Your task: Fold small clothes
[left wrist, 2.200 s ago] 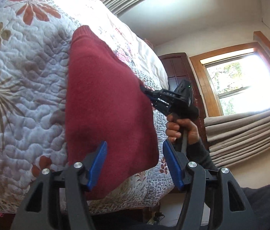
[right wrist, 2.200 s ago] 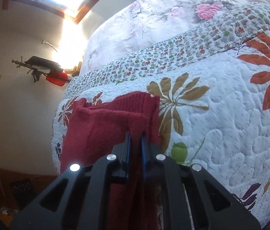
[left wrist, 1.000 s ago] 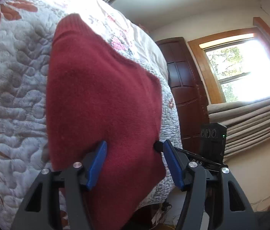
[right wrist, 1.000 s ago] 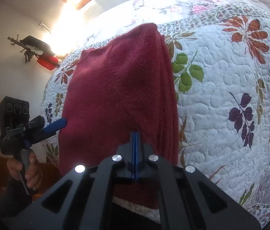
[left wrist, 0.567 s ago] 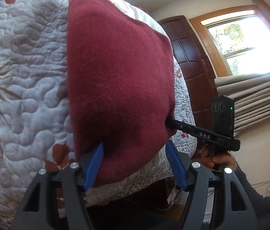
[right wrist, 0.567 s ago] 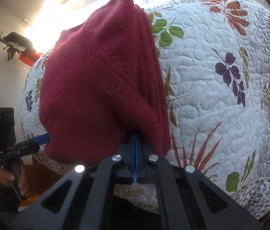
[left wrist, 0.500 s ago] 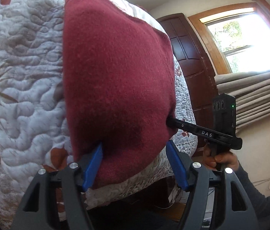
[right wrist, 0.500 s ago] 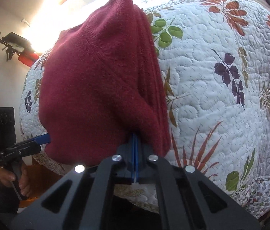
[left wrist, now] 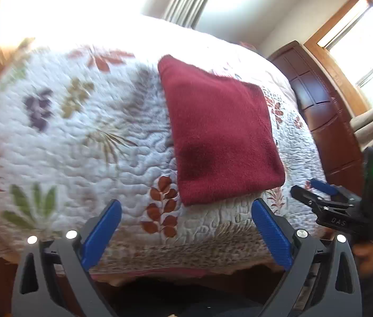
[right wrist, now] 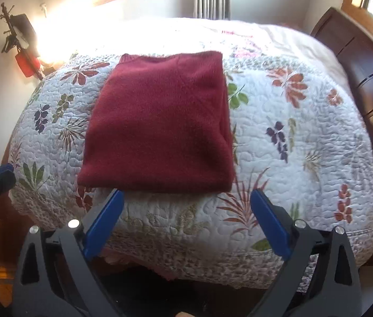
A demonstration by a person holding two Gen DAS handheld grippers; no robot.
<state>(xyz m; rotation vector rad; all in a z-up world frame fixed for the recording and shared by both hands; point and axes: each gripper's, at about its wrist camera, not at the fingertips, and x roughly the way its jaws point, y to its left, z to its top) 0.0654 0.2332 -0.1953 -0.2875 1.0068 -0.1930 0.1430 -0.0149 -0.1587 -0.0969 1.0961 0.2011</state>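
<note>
bedroom, sunlit; bed under white quilted coverlet (right wrist: 292, 158) printed with coloured leaves, bright window behind, dark wooden door (right wrist: 366, 74) at far right. left to right in right wrist view: black and red gear (right wrist: 21, 45) hung on wall; left gripper (left wrist: 186, 227), blue pads (left wrist: 101, 233) spread wide, empty, off the near bed edge; dark red folded knit garment (right wrist: 160, 121), flat rectangle on coverlet near that edge, touching neither tool; right gripper (right wrist: 185, 212), blue-padded fingers (right wrist: 269, 222) wide apart, empty, just short of garment's near hem. seen from left wrist view, right gripper beside bed corner, held in a hand (left wrist: 364, 255).
</note>
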